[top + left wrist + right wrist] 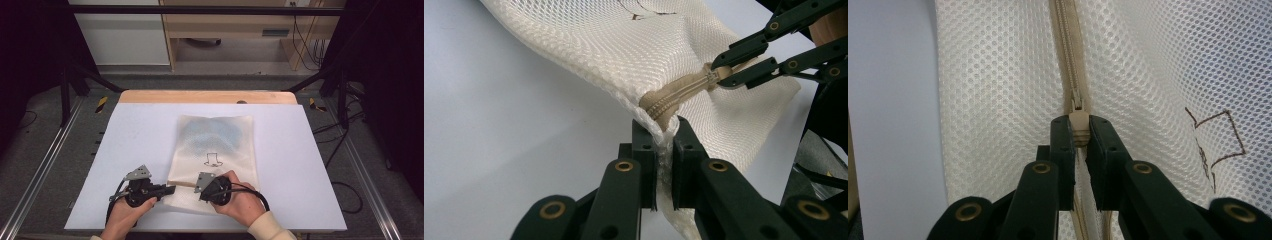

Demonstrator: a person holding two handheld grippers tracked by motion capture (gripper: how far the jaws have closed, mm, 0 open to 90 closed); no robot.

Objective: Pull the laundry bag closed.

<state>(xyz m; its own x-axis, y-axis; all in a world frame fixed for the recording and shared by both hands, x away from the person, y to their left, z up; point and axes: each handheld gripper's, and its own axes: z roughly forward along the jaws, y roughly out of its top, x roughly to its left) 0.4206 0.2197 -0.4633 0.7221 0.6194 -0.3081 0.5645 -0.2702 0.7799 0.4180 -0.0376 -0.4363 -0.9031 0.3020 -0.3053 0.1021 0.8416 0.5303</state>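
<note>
Mesh zip bag (pixel 215 145) lies on the desk (pixel 125 145); left hand-held gripper (pixel 665 150) pinches its corner, right hand-held gripper (pixel 1079 131) clamps the zipper pull (pixel 1078 125), contents blurred.

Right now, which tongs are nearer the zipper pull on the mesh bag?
Right. The right tongs are shut on the zipper pull itself. The left tongs pinch the mesh bag at the zipper's end corner, a short stretch of zipper away.
</note>
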